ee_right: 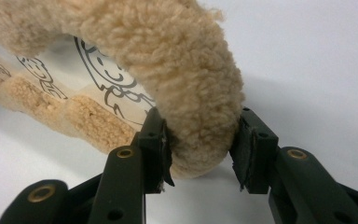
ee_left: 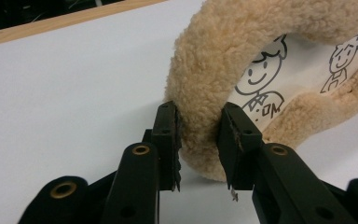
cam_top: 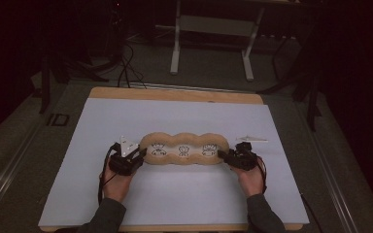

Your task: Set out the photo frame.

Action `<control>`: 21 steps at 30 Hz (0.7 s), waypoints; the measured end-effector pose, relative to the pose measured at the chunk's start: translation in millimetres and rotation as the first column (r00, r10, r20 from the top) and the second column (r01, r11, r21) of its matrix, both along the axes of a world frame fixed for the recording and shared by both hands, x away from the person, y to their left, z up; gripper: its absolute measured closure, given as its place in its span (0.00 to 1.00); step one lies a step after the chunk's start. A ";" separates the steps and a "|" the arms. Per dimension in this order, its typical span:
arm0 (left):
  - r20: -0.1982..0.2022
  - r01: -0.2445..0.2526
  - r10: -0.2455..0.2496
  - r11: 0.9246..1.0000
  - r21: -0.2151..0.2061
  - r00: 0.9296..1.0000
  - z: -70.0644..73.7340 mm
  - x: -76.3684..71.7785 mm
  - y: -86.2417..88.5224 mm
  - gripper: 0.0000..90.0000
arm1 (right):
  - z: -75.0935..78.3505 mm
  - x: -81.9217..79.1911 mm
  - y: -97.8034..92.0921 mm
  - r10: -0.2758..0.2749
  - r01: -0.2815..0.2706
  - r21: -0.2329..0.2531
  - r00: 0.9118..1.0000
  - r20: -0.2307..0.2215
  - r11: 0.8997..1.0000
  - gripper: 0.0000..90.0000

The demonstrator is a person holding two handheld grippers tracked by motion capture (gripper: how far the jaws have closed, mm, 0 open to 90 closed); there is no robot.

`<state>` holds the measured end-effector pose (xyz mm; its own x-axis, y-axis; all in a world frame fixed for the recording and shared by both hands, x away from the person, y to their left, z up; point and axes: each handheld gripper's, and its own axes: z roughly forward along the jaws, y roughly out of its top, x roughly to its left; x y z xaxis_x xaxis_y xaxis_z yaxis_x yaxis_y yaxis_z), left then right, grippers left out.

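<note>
Dim floor and the legs of a white stand (cam_top: pixel 211 43) were seen beyond the far edge of the bench (cam_top: pixel 175 194), whose top was covered by a pale sheet with a strip of bare wood left showing at the back. Near the middle of that sheet a long fleecy cushion (cam_top: pixel 183 149) was laid crosswise, tan and lobed in outline, with three small cartoon figures printed on its pale inner panel.

The cushion was held at both ends. At its left end the left tongs (cam_top: pixel 138 155) were clamped on the fleecy rim; in the left gripper view the rim (ee_left: pixel 200 135) was pinched between the two black jaws, which were pressed into the pile on either side. At the opposite end the right tongs (cam_top: pixel 225 154) were closed on the rim in the same manner (the fleece (ee_right: pixel 200 135) was seen bulging between the jaws in the right gripper view, one jaw set inside the border by a printed figure and one outside).

A thin white strip (cam_top: pixel 252 139) was lying on the sheet just behind the right tongs, apart from the cushion.
</note>
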<state>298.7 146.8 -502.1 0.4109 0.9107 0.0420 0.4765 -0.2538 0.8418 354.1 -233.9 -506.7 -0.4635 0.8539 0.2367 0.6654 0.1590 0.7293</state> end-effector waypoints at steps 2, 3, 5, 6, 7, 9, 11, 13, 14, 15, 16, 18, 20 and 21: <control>0.001 0.007 -0.007 1.000 -0.002 1.000 -0.2 0.0 0.5 0.76 | -0.3 -0.3 0.0 0.000 0.000 -0.003 1.000 0.000 1.000 0.65; -0.001 0.010 -0.010 1.000 -0.003 1.000 -0.2 -0.1 0.6 0.75 | -0.3 -0.4 -0.1 0.001 -0.001 -0.004 1.000 -0.001 1.000 0.65; 0.000 0.015 -0.015 1.000 -0.003 1.000 -0.3 -0.5 0.8 0.72 | -0.3 -1.0 -0.4 0.005 -0.005 -0.005 1.000 -0.003 1.000 0.63; 0.002 0.016 -0.016 1.000 0.000 1.000 -0.3 -0.8 0.3 0.71 | -0.2 -1.3 -0.7 0.007 -0.007 -0.005 1.000 -0.003 1.000 0.62; 0.002 0.016 -0.016 1.000 0.002 1.000 -0.2 -1.2 -0.1 0.70 | 0.0 -1.8 -1.0 0.008 -0.008 -0.003 1.000 -0.004 1.000 0.62; 0.004 0.019 -0.019 1.000 0.005 1.000 -0.1 -1.7 -0.3 0.69 | 0.2 -2.2 -1.3 0.011 -0.011 -0.004 1.000 -0.003 1.000 0.61; 0.006 0.022 -0.022 1.000 0.004 1.000 0.4 -2.4 0.4 0.68 | 0.6 -2.7 -1.7 0.011 -0.011 -0.009 1.000 0.001 1.000 0.60; 0.012 0.019 -0.019 1.000 -0.005 1.000 1.1 -3.4 1.4 0.67 | 1.5 -3.2 -2.4 0.011 -0.011 -0.006 1.000 0.000 1.000 0.58; 0.013 0.020 -0.020 1.000 -0.008 1.000 1.8 -3.9 2.4 0.67 | 2.0 -3.3 -2.8 0.010 -0.010 -0.006 1.000 0.002 1.000 0.58; 0.013 0.020 -0.020 1.000 -0.008 1.000 1.8 -3.9 2.4 0.67 | 2.6 -3.6 -3.3 0.010 -0.010 -0.006 1.000 0.002 1.000 0.57; 0.015 0.020 -0.020 1.000 -0.017 1.000 3.3 -4.7 4.5 0.66 | 3.5 -4.0 -3.9 0.011 -0.011 -0.005 1.000 0.003 1.000 0.57; 0.014 0.022 -0.022 0.999 -0.028 1.000 4.8 -5.1 6.7 0.66 | 4.9 -4.5 -5.1 0.013 -0.013 -0.010 1.000 0.003 1.000 0.56; 0.017 0.022 -0.021 0.999 -0.038 1.000 6.2 -5.6 8.9 0.66 | 6.4 -5.1 -6.7 0.017 -0.017 -0.012 1.000 0.005 1.000 0.55; 0.018 0.022 -0.021 0.999 -0.041 1.000 6.8 -5.9 9.6 0.65 | 7.4 -5.6 -7.6 0.015 -0.015 -0.012 1.000 0.005 1.000 0.54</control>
